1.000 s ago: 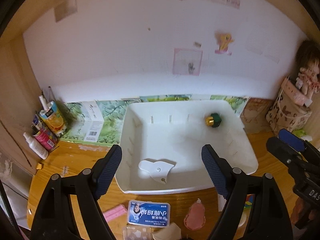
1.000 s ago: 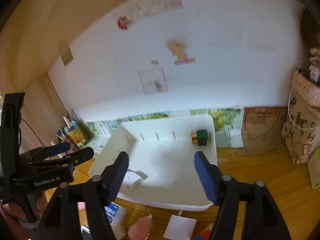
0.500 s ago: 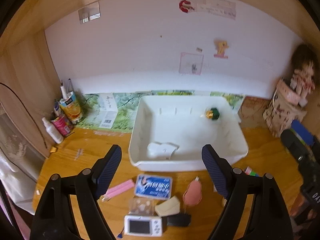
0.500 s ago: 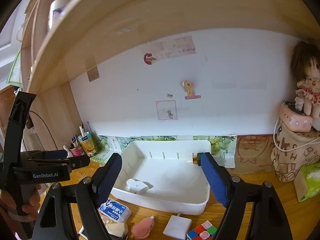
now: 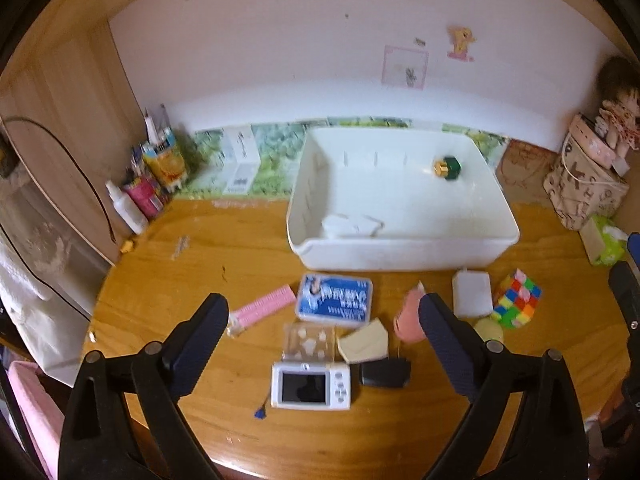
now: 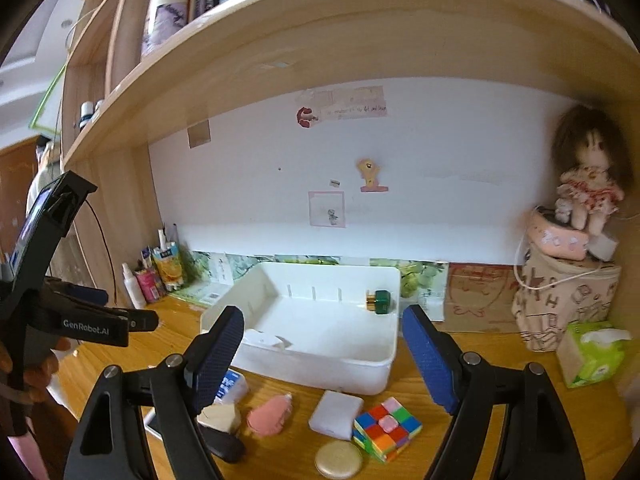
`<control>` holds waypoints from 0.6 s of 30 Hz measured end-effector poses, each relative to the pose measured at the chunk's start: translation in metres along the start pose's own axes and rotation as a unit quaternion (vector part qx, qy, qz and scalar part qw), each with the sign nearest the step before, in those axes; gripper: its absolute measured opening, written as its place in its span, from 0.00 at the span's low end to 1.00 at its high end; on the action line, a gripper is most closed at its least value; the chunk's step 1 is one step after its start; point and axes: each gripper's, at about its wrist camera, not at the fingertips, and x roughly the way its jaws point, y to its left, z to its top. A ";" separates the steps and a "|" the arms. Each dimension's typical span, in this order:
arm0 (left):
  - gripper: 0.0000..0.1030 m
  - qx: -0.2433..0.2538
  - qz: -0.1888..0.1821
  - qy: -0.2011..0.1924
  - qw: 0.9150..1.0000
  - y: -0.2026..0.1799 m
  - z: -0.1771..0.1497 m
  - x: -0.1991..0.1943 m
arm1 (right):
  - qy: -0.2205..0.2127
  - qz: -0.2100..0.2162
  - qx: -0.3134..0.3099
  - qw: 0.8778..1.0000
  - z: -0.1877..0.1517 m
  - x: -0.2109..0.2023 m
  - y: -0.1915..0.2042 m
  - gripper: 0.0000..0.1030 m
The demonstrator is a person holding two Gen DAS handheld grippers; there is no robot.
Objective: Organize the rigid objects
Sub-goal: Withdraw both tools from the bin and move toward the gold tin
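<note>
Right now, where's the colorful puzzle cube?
The puzzle cube sits on the wooden desk in front of the white bin, right of the white soap-like block, with a round gold disc just before it.

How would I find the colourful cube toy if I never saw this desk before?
Look for the big white bin on the wooden desk. On the desk just in front of its right corner sits the puzzle cube, between a flat white block and a round gold disc. It is the only thing there covered in many bright coloured squares.
</note>
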 end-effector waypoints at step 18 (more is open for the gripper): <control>0.94 0.099 -0.075 0.082 0.989 0.024 -0.048 0.018 | 0.047 -0.101 0.012 0.994 -0.042 -0.026 0.059 0.80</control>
